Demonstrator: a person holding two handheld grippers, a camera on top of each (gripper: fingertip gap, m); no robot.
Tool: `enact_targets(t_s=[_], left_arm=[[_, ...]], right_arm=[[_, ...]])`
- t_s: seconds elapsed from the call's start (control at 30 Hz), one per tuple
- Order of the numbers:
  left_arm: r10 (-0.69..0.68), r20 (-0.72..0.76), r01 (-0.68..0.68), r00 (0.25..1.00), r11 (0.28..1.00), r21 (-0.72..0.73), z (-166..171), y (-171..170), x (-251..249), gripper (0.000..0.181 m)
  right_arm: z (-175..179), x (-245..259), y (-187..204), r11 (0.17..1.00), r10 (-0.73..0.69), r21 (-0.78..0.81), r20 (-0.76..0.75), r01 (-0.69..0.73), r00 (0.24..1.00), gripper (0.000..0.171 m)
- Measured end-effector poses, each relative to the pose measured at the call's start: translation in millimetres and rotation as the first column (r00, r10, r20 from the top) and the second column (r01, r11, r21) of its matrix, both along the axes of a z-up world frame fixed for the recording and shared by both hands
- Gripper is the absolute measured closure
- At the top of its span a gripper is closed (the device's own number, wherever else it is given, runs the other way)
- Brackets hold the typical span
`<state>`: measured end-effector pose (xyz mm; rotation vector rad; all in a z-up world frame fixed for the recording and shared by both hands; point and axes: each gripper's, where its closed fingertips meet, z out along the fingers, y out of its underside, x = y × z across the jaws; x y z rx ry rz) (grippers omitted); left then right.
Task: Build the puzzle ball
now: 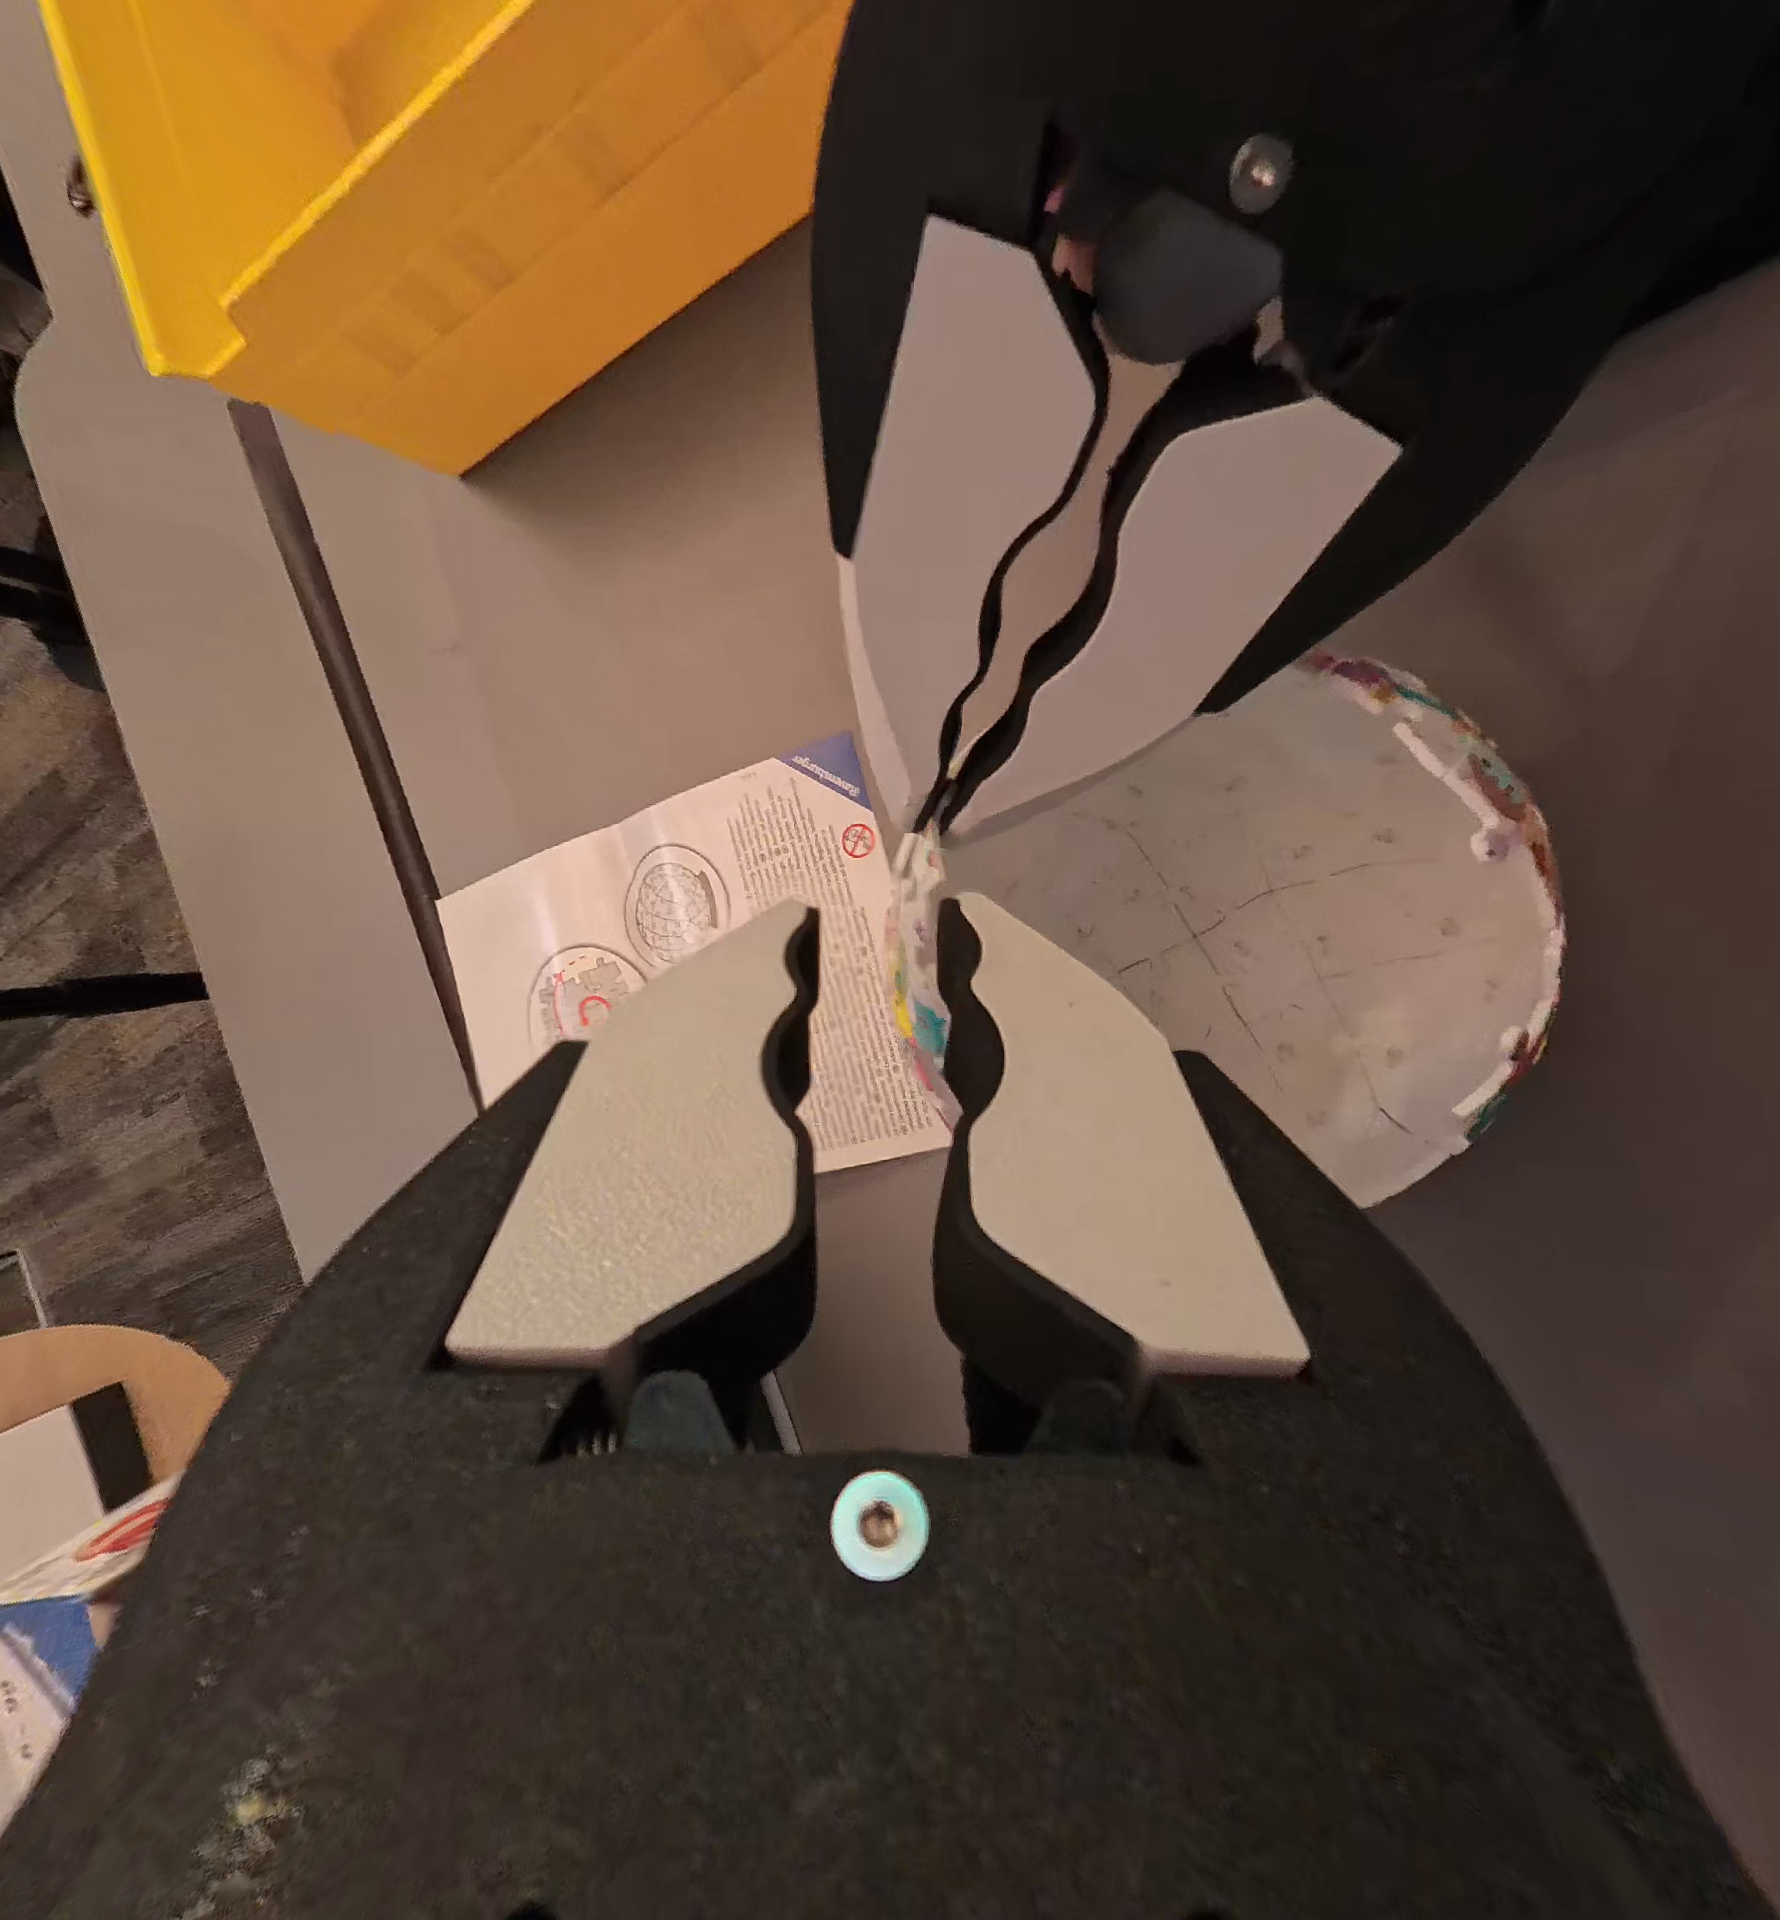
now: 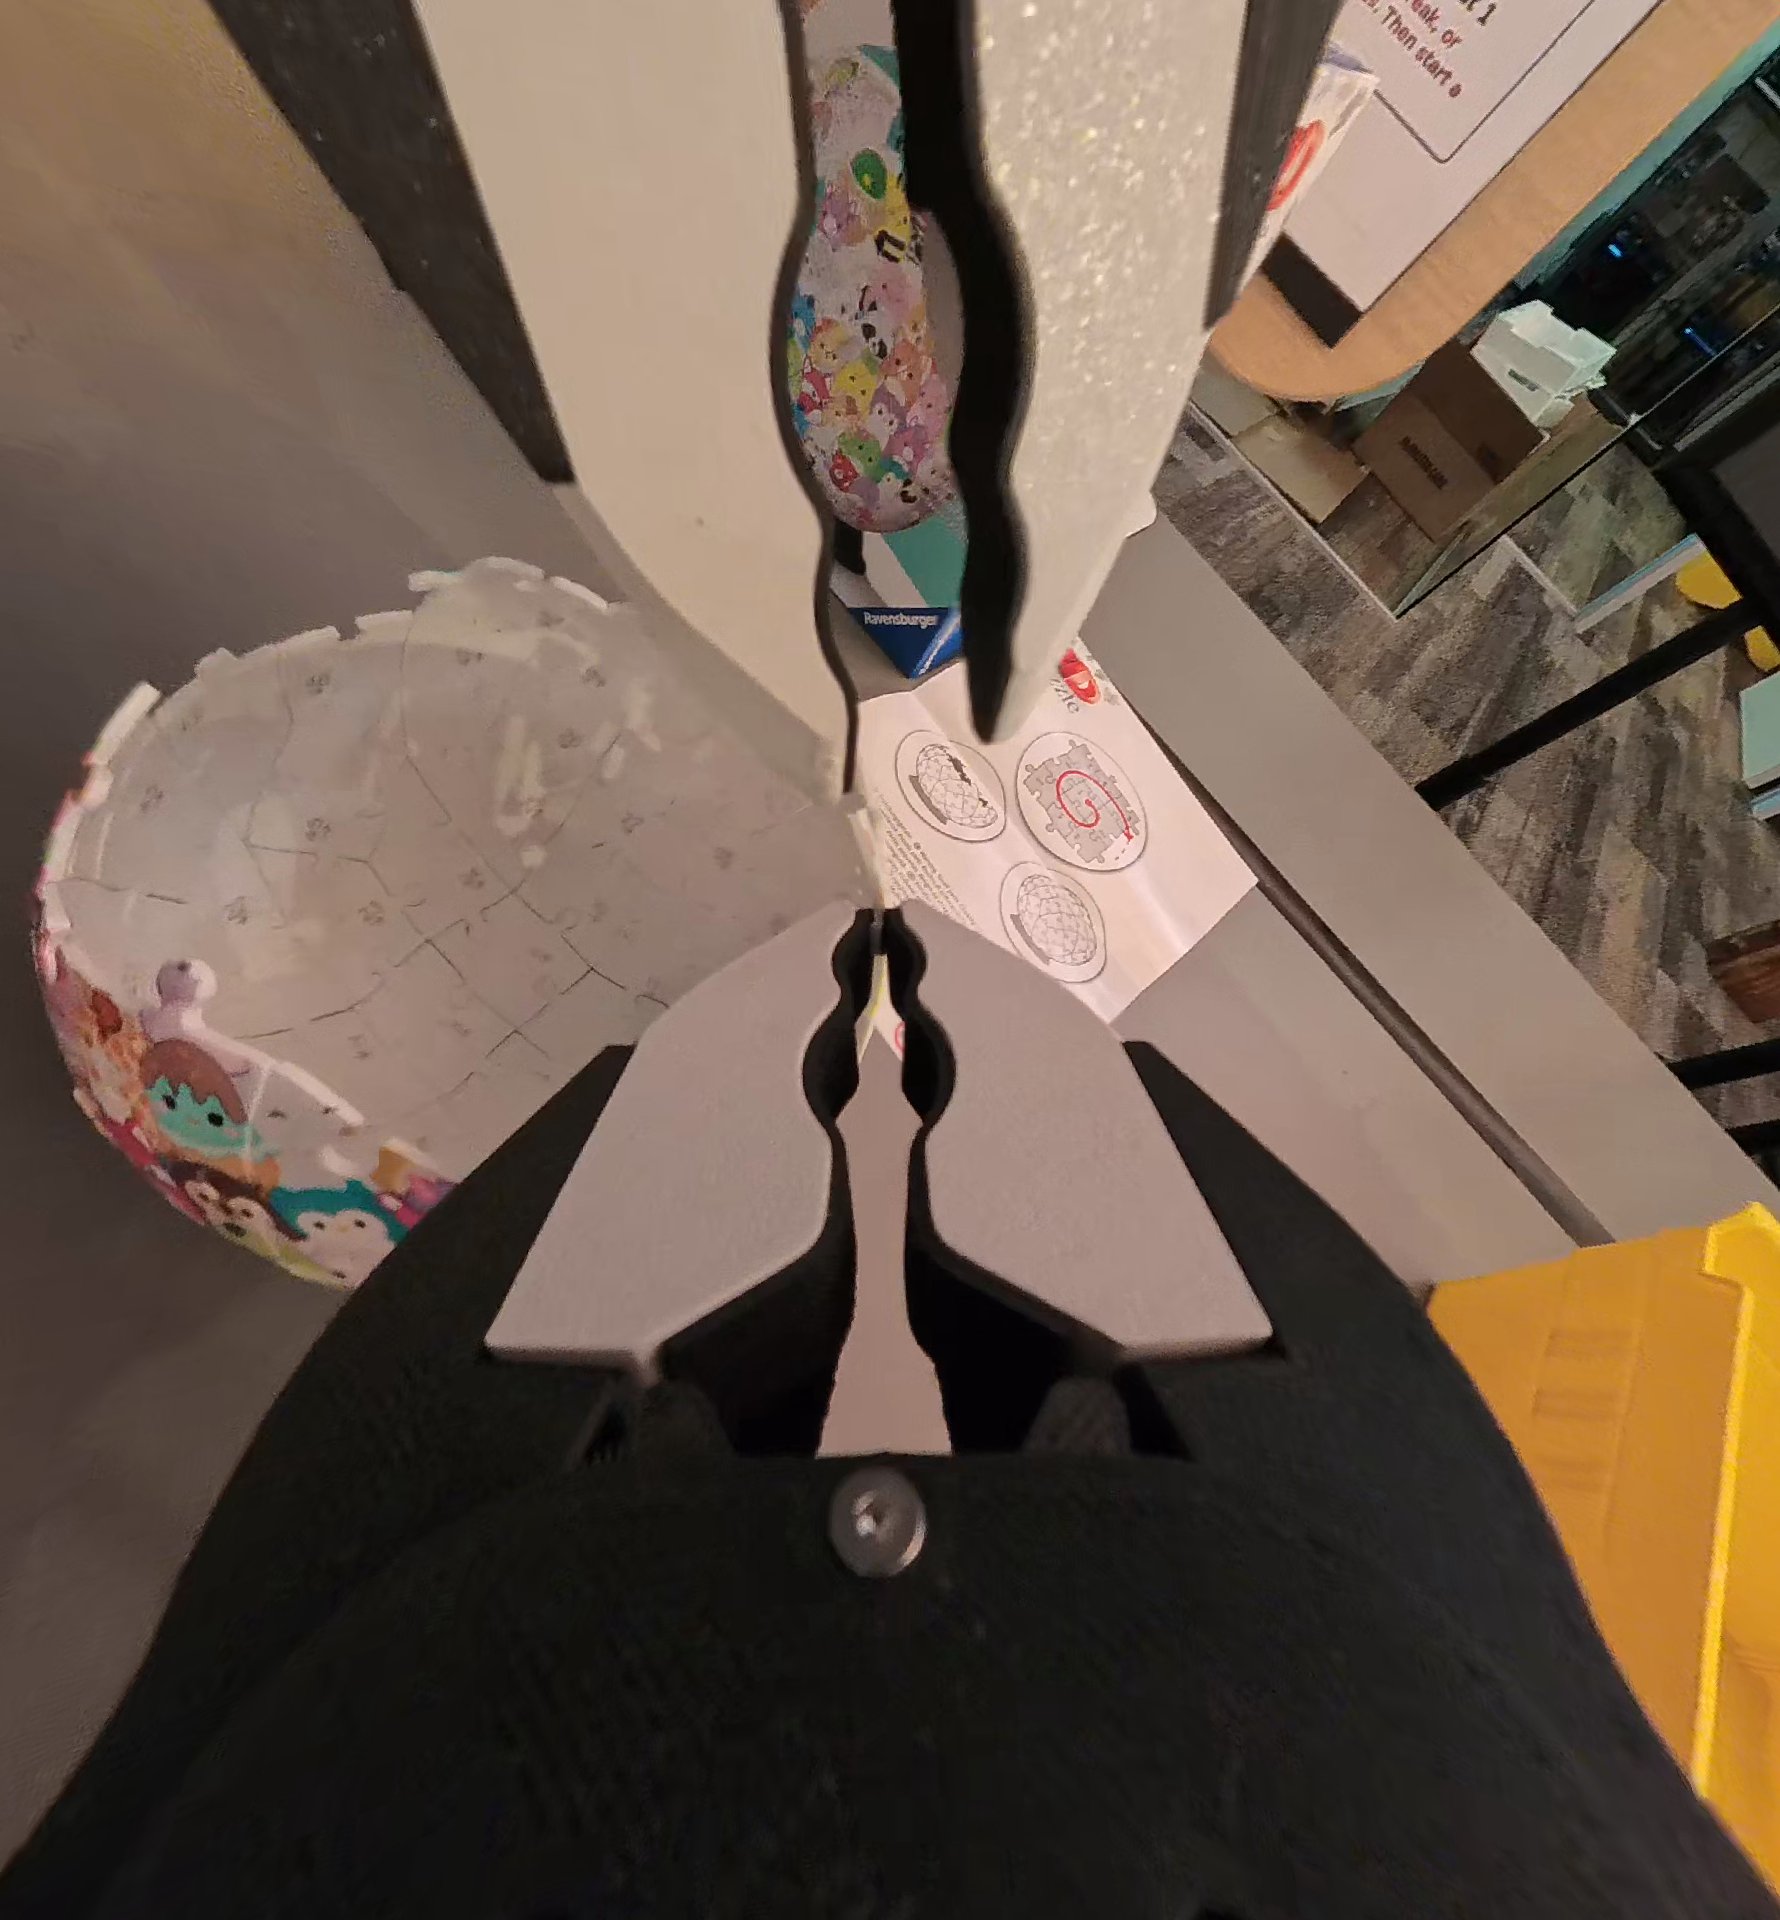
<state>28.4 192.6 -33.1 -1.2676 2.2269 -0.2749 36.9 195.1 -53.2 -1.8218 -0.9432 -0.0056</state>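
The right gripper (image 2: pixel 878 930), black with pale grey textured finger plates and wavy black inner pads, is pinched nearly shut on a thin curved puzzle piece (image 2: pixel 873 987), seen edge-on. The left gripper (image 1: pixel 878 925) stands a narrow gap apart, its right-hand pad against the colourful rim of the half-built puzzle ball (image 1: pixel 917 997), its other pad clear of it; whether it grips anything is hard to say.

The puzzle ball, an open plastic bowl of interlocked pieces, white and faintly numbered inside (image 2: pixel 346 883) and printed with bright cartoon figures outside, rests on the grey table (image 2: pixel 86 416). Both grippers meet at the ball's rim on its side nearest the folded white instruction leaflet (image 2: pixel 1052 831). Beyond the leaflet from the ball sits a glossy yellow plastic bin (image 1: pixel 398 208).

The risk, as I judge it: the thin piece could twist or slip between the pads if pushed off-line, and hard pressure could buckle the shell's jagged, unsupported edge or roll the ball.
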Motion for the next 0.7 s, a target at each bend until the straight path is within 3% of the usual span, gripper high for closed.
enact_targets(t_s=[0.2, 0.33, 0.7], left_arm=[[-0.012, -0.059, 0.014, 0.998, 0.999, 0.030, -9.8, 1.5, -9.2, 0.160], [-0.036, -0.078, 0.039, 0.996, 0.998, 0.039, -12.6, 0.1, -11.1, 0.170], [-0.052, -0.126, 0.058, 0.991, 0.997, 0.045, -14.4, 0.3, -5.4, 0.160]], right_arm=[[-0.3, 0.1, -0.3, 1.000, 0.002, -0.006, 0.016, -0.002, 1.000, 0.168], [-0.2, 0.7, -1.0, 0.999, 0.013, -0.039, 0.015, -0.013, 1.000, 0.168], [6.0, 2.0, -4.3, 0.994, 0.050, -0.105, 0.073, -0.042, 0.996, 0.168]])
